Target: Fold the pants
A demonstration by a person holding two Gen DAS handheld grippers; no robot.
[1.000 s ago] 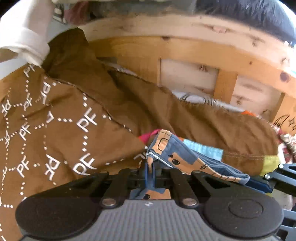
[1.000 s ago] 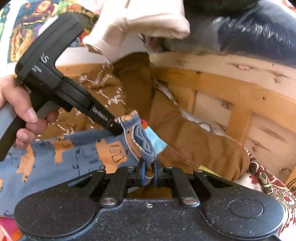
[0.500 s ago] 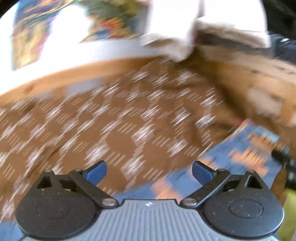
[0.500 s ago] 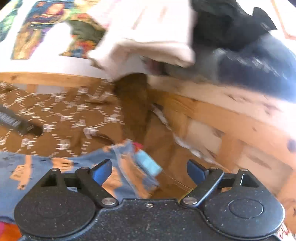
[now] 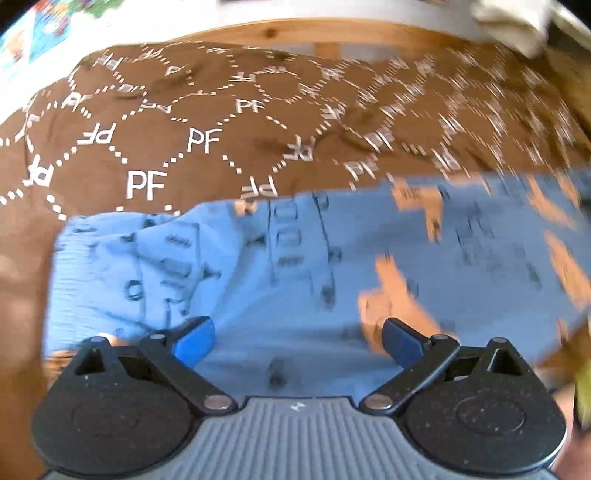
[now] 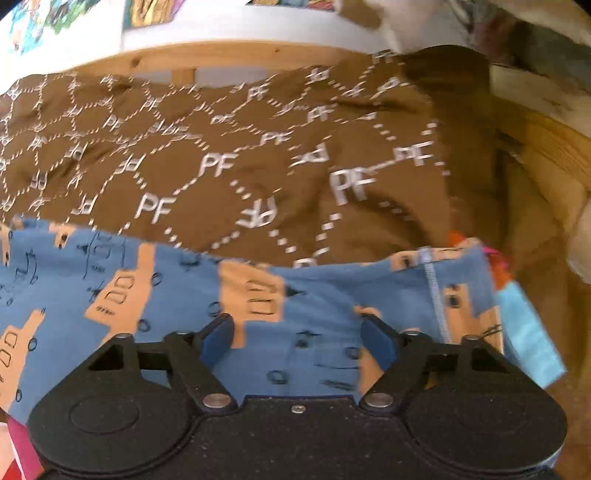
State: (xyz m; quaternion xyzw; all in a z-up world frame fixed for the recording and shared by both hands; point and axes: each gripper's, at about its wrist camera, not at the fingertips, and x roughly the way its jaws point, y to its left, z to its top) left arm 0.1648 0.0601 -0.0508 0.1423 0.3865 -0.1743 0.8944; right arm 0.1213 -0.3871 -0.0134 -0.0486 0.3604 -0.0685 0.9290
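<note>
Blue pants with orange walkie-talkie prints lie flat on a brown "PF" patterned cover. In the left wrist view their gathered waistband end is at the left. My left gripper is open and empty just above the pants. In the right wrist view the pants stretch across the lower half, with a folded edge and seam at the right. My right gripper is open and empty over them.
A wooden bed frame rail runs behind the brown cover. A cream garment hangs at the top right. Dark clothes lie on the frame at the right. Light blue and pink fabric shows beside the pants' right edge.
Both grippers were shut on the pants' edge a second ago. They let go, opened, and swung left over the laid-down pants.
</note>
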